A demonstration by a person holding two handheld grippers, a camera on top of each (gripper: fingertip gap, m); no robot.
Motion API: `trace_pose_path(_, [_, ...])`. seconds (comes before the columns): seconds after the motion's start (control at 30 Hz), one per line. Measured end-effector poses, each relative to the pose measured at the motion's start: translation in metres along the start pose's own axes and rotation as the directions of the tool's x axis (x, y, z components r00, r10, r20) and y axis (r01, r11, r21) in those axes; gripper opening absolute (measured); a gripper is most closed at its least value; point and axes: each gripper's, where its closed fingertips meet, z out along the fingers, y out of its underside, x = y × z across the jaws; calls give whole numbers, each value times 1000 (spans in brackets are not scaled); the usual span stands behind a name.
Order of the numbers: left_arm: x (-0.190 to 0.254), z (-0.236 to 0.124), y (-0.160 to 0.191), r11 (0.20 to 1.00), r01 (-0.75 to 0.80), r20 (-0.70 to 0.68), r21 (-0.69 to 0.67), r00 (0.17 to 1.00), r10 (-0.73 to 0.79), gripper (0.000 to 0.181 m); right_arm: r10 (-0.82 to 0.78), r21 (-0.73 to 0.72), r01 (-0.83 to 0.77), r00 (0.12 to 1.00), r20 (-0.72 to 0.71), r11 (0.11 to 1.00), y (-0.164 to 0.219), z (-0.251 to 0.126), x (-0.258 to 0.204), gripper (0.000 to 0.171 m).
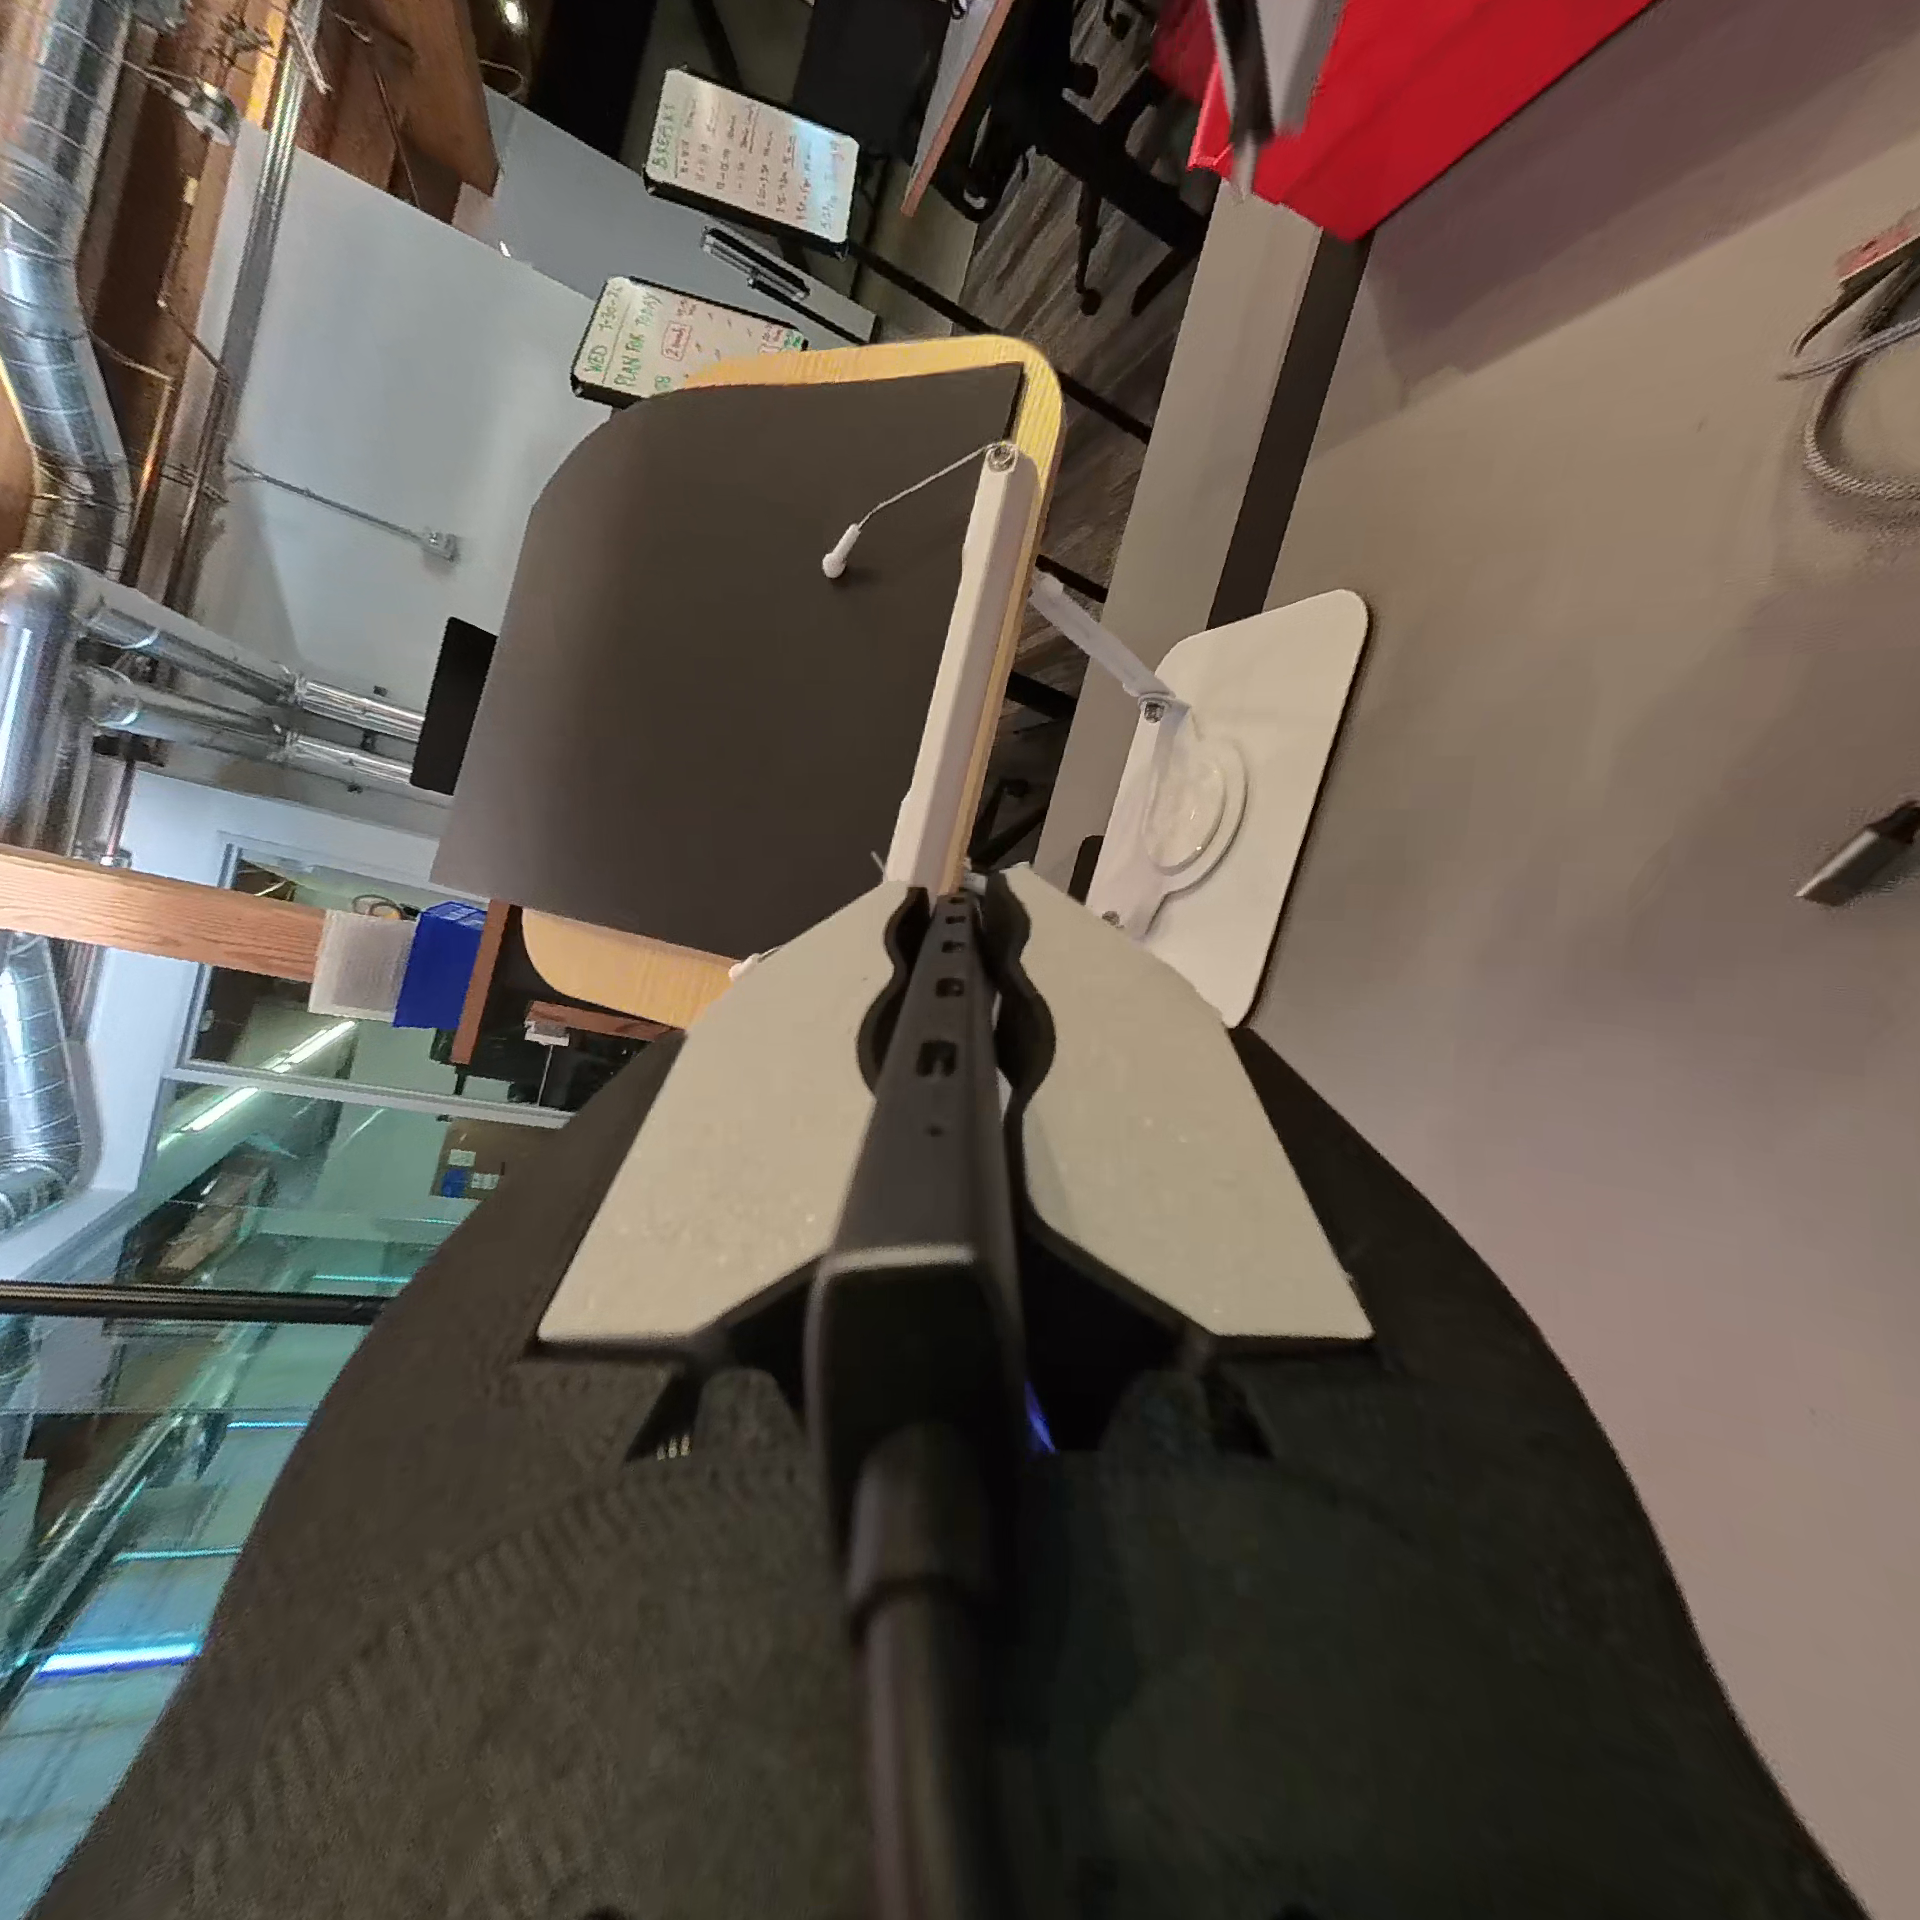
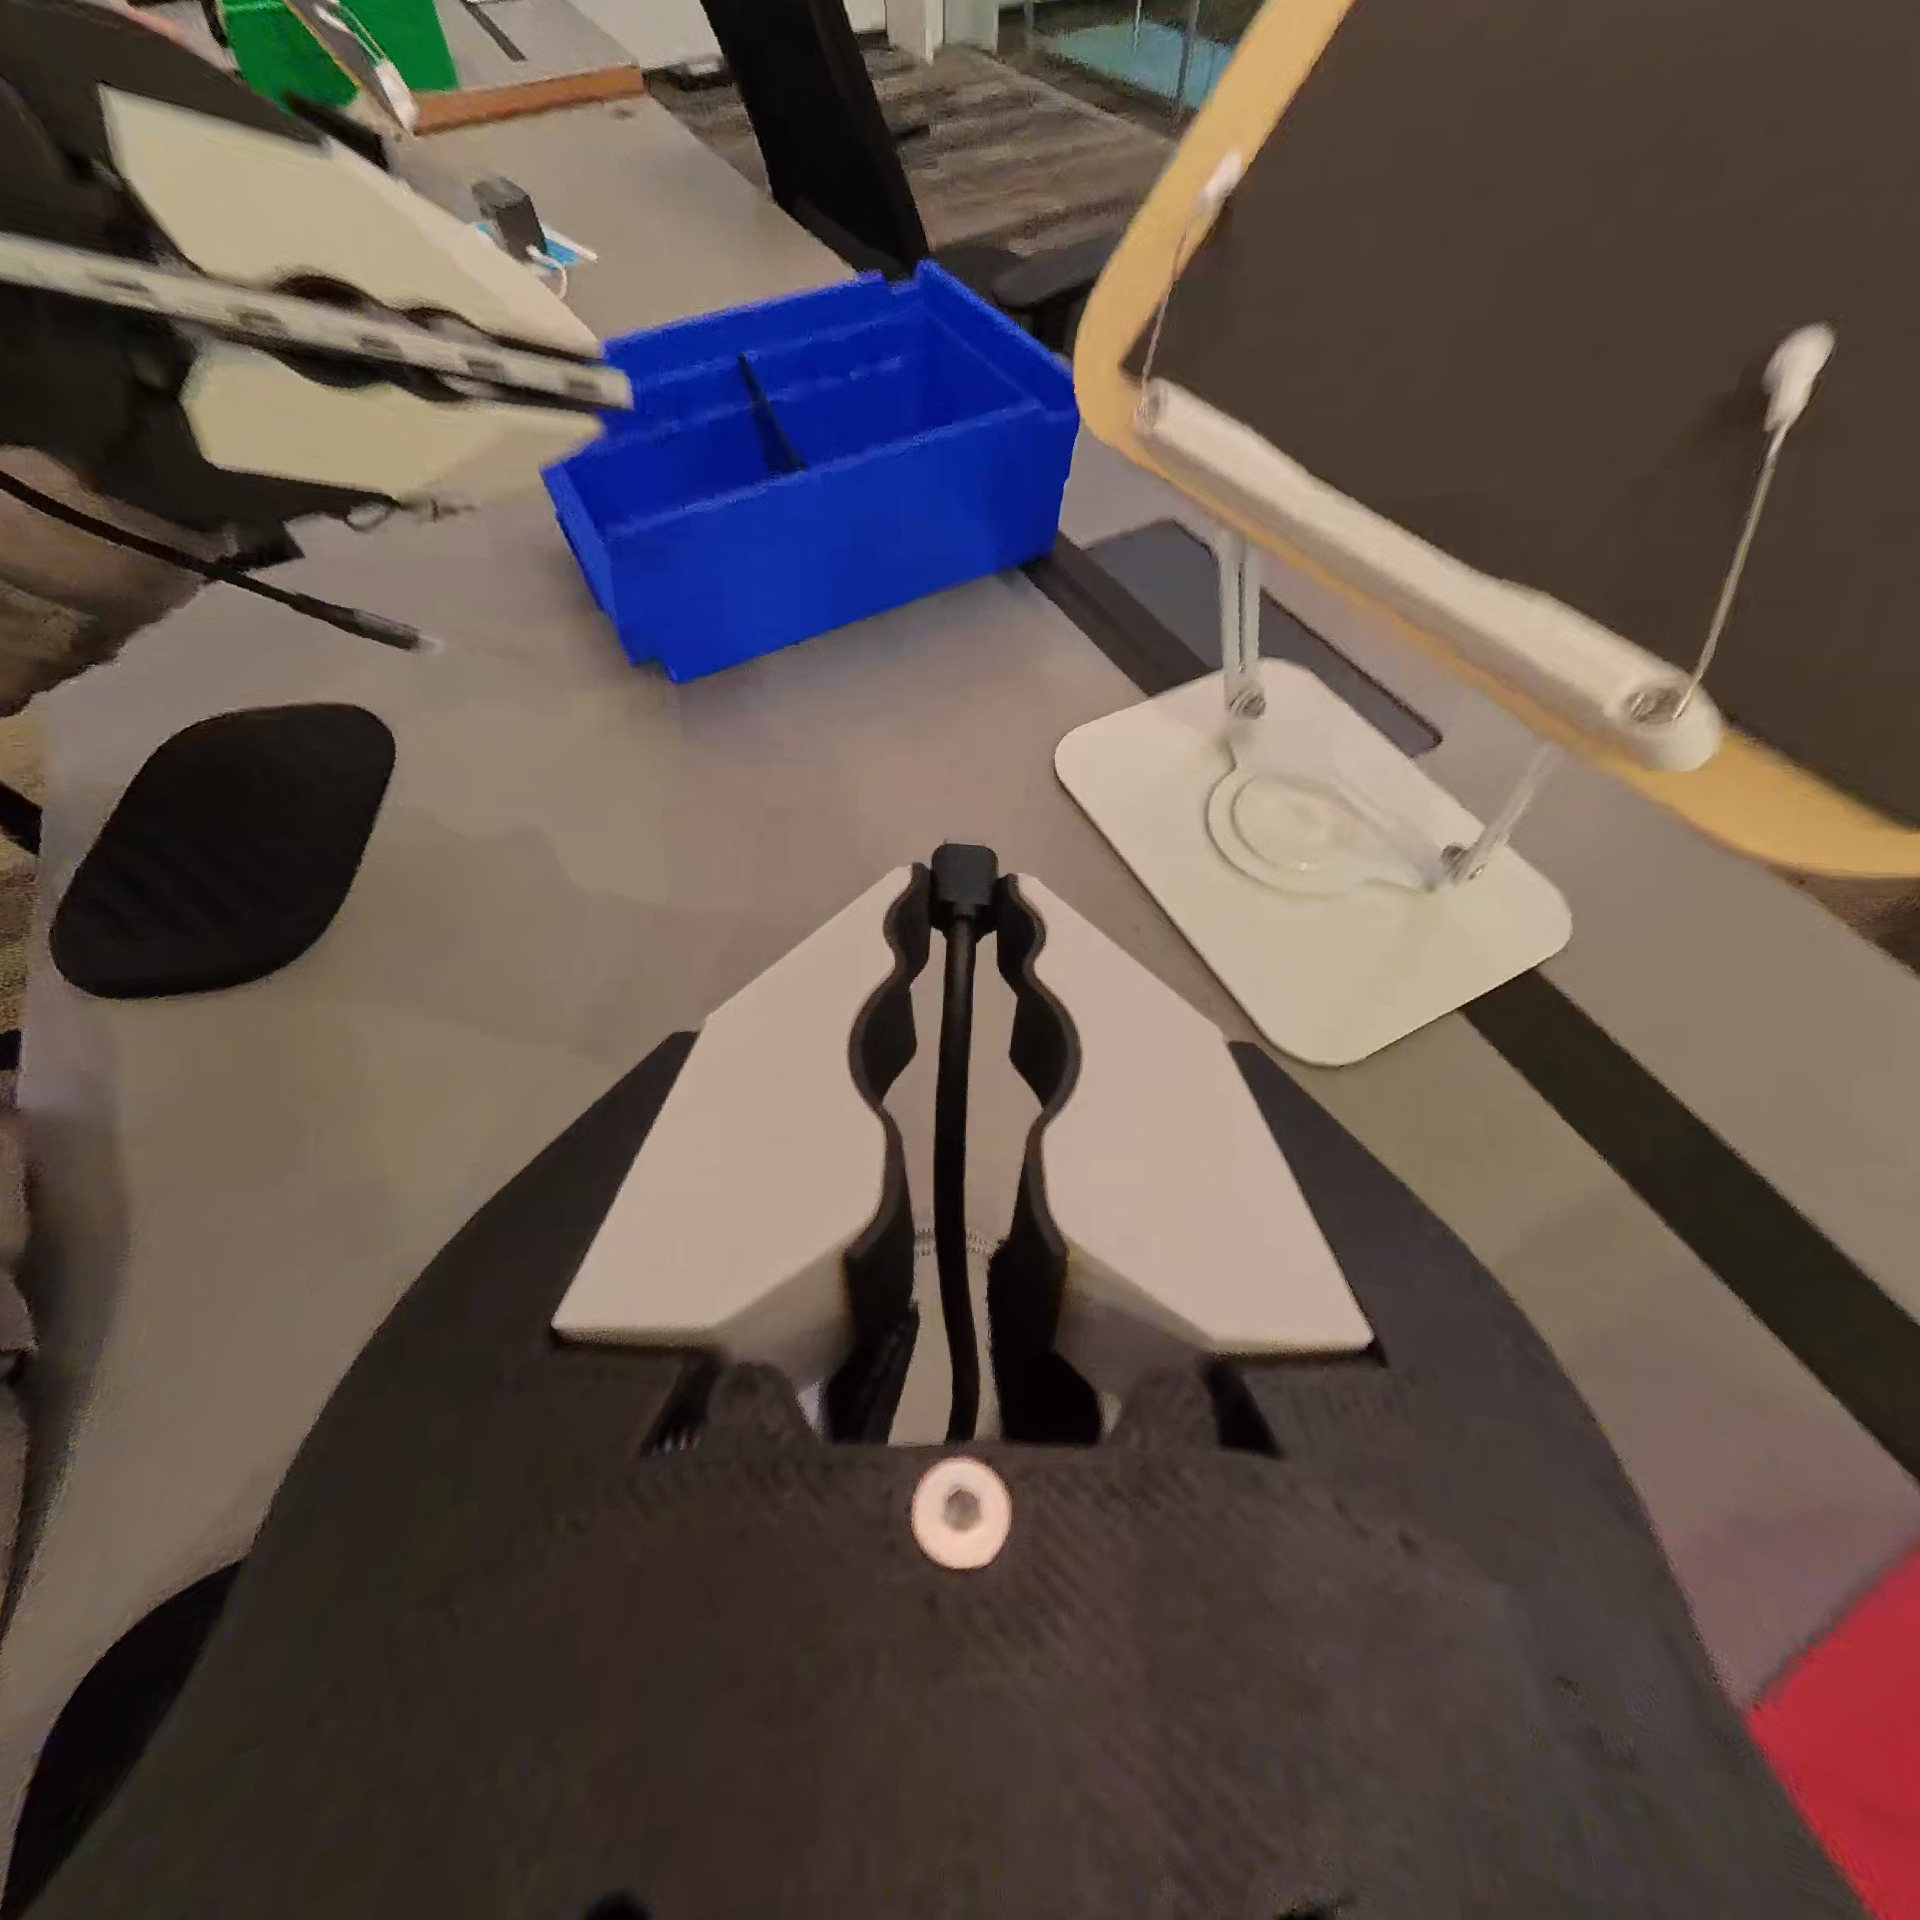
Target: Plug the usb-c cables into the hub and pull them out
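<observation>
1. Left wrist view: the left tool [image 1: 951, 914] is pressed together on the dark hub [image 1: 935, 1049], held edge-on with its row of ports facing up, raised above the grey tabletop [image 1: 1558, 935].
2. Right wrist view: the right tool [image 2: 961, 883] pinches the black usb-c cable [image 2: 956, 1091] just behind its plug, with the hub [image 2: 343, 332] up at left, apart from it, near a blue bin [image 2: 831, 520].

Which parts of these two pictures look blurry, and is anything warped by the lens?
Left wrist view: the hub is sharp; the red bin at the top edge is smeared, straight edges bow. Right wrist view: the left claw is motion-blurred, the cable clearer.
</observation>
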Motion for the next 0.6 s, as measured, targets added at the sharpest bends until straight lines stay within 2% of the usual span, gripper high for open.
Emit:
trace_pose_path(0.17, [5, -5, 0, 1000, -8, -14, -8, 1000, 8, 12, 34, -117, -28, 998, 43, 993, 58, 40, 10, 10])
trace_pose_path(0.43, [14, -7, 11, 999, -16, -34, -37, 999, 15, 12, 49, -291, -10, 991, 125, 957, 124, 82, 8, 10])
trace_pose_path(0.47, [15, -6, 11, 999, -18, -36, -36, 999, 17, 12, 54, -343, -7, 990, 130, 939, 134, 85, 7, 15])
trace_pose_path(0.53, [17, -5, 11, 999, -23, -40, -37, 999, 22, 12, 71, -445, -1, 988, 140, 896, 151, 88, 4, 37])
trace_pose_path(0.6, [19, -3, 10, 999, -26, -43, -35, 999, 24, 12, 40, -445, 20, 991, 125, 895, 146, 86, 5, 56])
